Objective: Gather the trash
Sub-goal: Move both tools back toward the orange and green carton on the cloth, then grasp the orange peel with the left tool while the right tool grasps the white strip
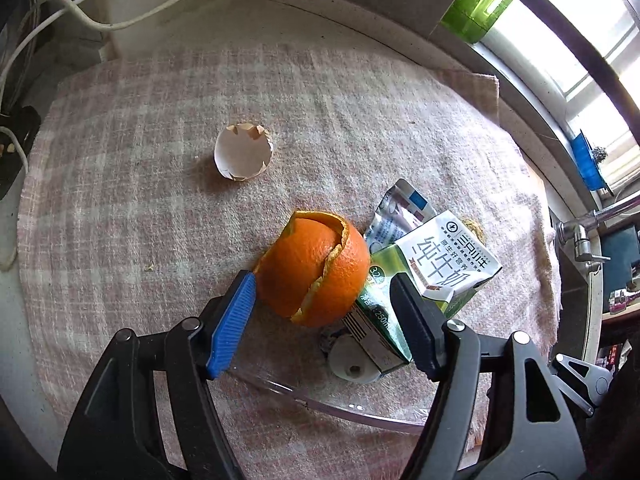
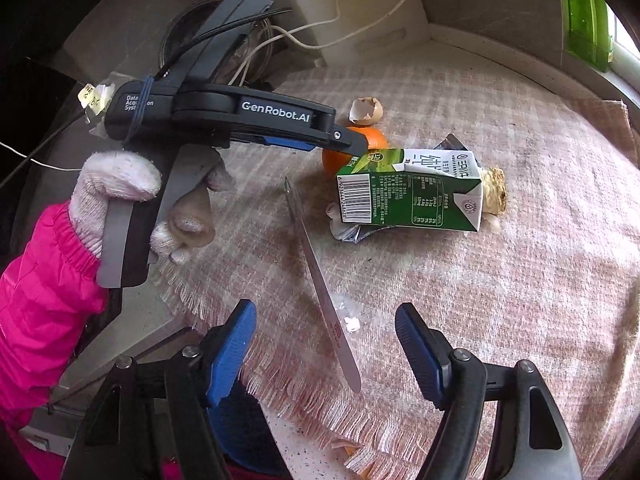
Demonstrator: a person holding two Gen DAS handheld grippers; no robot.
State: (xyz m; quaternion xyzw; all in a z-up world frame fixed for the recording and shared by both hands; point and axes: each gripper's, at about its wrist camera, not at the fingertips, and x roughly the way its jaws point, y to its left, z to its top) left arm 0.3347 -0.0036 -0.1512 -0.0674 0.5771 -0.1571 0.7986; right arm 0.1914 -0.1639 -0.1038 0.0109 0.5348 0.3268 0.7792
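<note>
I am bringing my left claw [image 1: 324,292], spread wide, around the orange peel [image 1: 314,268], its right finger pressing the milk carton [image 1: 436,276]. Closing now is risking crushing the peel or dragging the carton. My right claw [image 2: 326,344] is waiting spread.

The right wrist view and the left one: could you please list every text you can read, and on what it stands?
"GenRobot.AI": left gripper body.
"250ml": carton side.
"3.2": carton's green badge.
Barcode digits, nutrition table and Chinese print on the carton: too small to read.
Foil wrapper: blurred.
</note>
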